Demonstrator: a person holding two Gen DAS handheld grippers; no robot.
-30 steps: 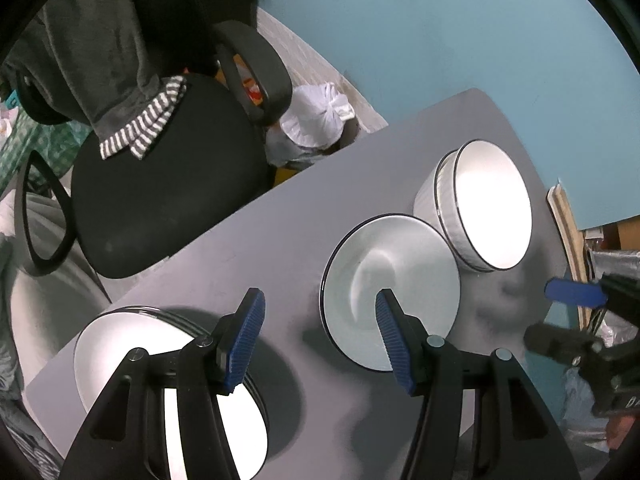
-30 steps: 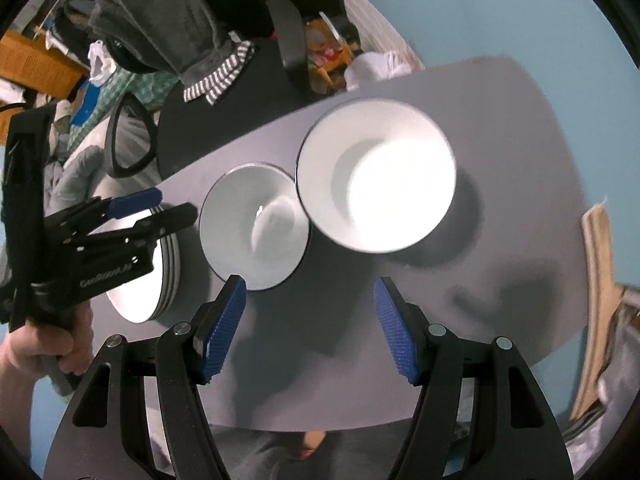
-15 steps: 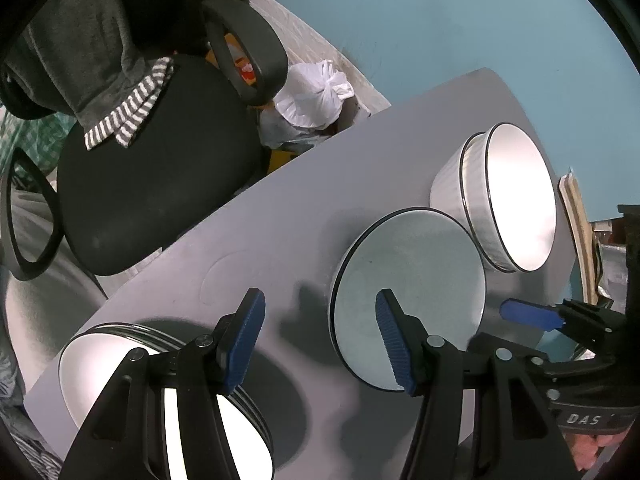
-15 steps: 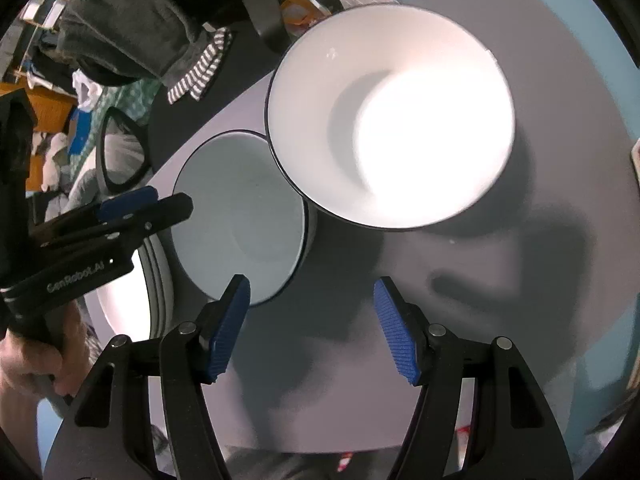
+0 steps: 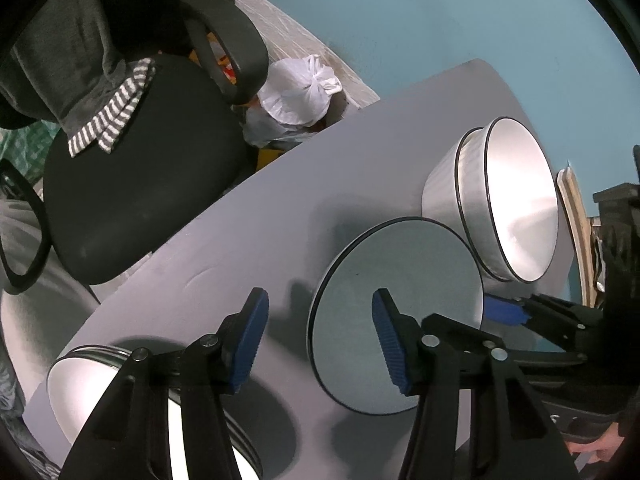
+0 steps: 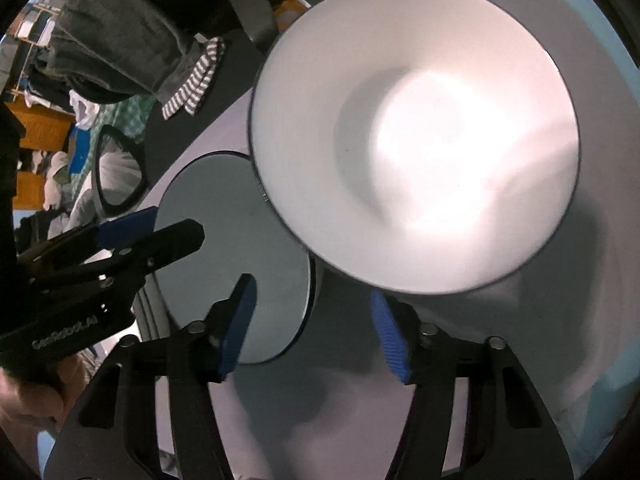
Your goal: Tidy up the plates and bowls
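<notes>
In the left wrist view, my left tool (image 5: 320, 336) is open and empty. The small plate (image 5: 400, 312) now lies closer, under its right finger, and the stack of plates (image 5: 80, 380) is below its left finger. In the right wrist view, my right tool (image 6: 314, 320) is open too, and the bowls (image 6: 416, 136) have grown large just ahead of it. I judge that it is approaching to take them.

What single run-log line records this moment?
left gripper: open, empty | right gripper: open, near large bowl | small plate: on table | plate stack: untouched
</notes>
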